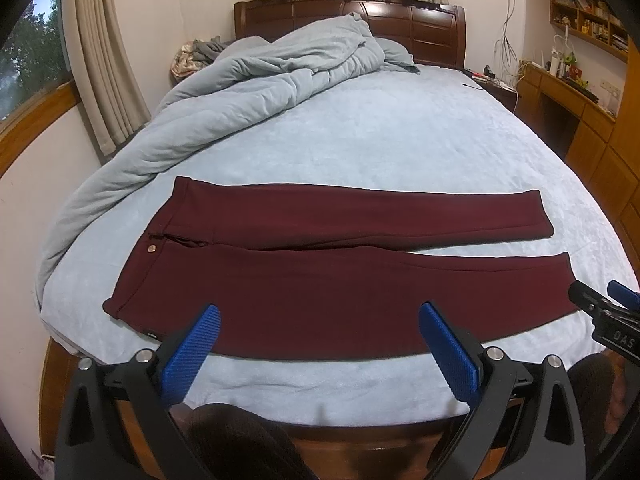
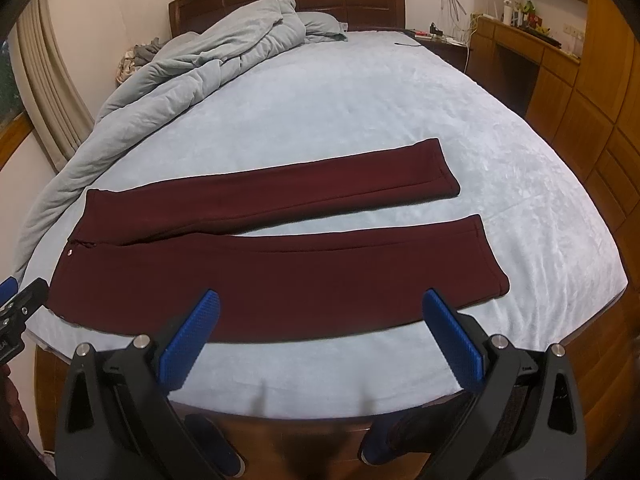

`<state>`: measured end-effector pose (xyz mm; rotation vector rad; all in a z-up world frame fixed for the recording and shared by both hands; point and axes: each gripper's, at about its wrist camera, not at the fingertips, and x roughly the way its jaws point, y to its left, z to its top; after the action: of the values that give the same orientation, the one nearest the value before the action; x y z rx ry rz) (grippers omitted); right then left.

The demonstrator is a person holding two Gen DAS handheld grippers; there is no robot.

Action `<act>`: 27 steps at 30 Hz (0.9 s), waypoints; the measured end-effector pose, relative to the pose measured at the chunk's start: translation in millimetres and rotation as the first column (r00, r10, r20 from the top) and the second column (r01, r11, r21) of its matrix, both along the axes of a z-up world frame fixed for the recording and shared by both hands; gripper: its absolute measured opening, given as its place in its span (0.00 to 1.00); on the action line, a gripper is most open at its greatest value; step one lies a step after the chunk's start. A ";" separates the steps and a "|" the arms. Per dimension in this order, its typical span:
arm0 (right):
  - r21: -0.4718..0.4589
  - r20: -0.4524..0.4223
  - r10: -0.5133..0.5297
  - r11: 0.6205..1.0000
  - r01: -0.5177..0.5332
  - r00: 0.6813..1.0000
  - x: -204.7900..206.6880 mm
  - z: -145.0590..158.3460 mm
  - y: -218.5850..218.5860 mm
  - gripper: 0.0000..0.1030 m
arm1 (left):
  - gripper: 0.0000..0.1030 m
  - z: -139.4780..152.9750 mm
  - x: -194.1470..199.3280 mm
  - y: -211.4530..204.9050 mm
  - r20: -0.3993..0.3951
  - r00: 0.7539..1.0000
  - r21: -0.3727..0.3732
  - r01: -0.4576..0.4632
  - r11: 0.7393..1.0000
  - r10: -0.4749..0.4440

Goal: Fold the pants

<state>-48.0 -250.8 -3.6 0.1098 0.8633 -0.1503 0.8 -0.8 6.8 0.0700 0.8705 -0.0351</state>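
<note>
Dark maroon pants (image 1: pixel 320 264) lie flat on the light blue bed (image 1: pixel 380 140), waistband to the left, both legs stretched right with a narrow gap between them. They also show in the right wrist view (image 2: pixel 280 264). My left gripper (image 1: pixel 320 320) is open and empty, hovering over the near edge of the pants by the near leg. My right gripper (image 2: pixel 320 312) is open and empty, over the near leg further right. The right gripper's tip shows at the left wrist view's right edge (image 1: pixel 600 304); the left gripper's tip shows at the right wrist view's left edge (image 2: pixel 16 300).
A rumpled grey-blue duvet (image 1: pixel 240 80) is heaped along the bed's left and far side, near the dark wooden headboard (image 1: pixel 400 20). A wooden desk and shelves (image 1: pixel 576 92) stand at the right. The bed's wooden foot rail (image 2: pixel 280 432) runs below the grippers.
</note>
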 end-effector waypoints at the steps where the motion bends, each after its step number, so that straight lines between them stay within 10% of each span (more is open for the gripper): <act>1: -0.001 0.000 -0.001 1.000 0.001 1.000 0.0 0.0 0.0 0.98 | 0.96 0.0 0.2 0.9 -0.001 1.000 -0.002 0.003 1.000 -0.003; 27: 0.000 0.007 0.004 1.000 -0.004 1.000 -0.4 2.9 -0.6 0.98 | 0.96 4.7 0.2 1.3 -0.019 1.000 -0.005 0.000 1.000 0.000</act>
<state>-48.4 -251.4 -0.7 0.1090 0.8562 -0.1462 1.0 0.5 11.4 0.0651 0.8893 -0.0375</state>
